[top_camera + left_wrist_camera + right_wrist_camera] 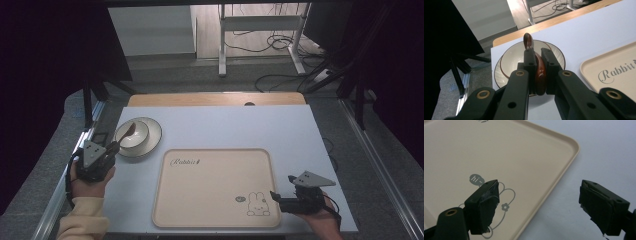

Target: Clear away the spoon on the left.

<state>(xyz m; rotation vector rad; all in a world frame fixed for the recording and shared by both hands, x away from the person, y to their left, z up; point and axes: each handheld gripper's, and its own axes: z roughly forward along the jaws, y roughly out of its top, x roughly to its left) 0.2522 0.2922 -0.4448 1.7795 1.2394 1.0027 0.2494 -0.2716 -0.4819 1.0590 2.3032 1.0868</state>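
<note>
Left jaws clamped on brown spoon point(539, 72), right jaws apart, over white table point(225, 125), grey floor beyond.

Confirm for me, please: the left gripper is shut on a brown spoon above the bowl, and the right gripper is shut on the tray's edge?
Not quite. The right gripper is open; in the right gripper view its fingers straddle the tray edge without touching. The left gripper does hold the spoon above the bowl.

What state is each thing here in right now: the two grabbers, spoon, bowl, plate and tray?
Left gripper: shut on the spoon.
Spoon: brown, clamped between the jaws, far end over the bowl.
Bowl: upright on the plate.
Plate: flat on the table.
Tray: flat, nothing on it.
Right gripper: open, holding nothing.
</note>
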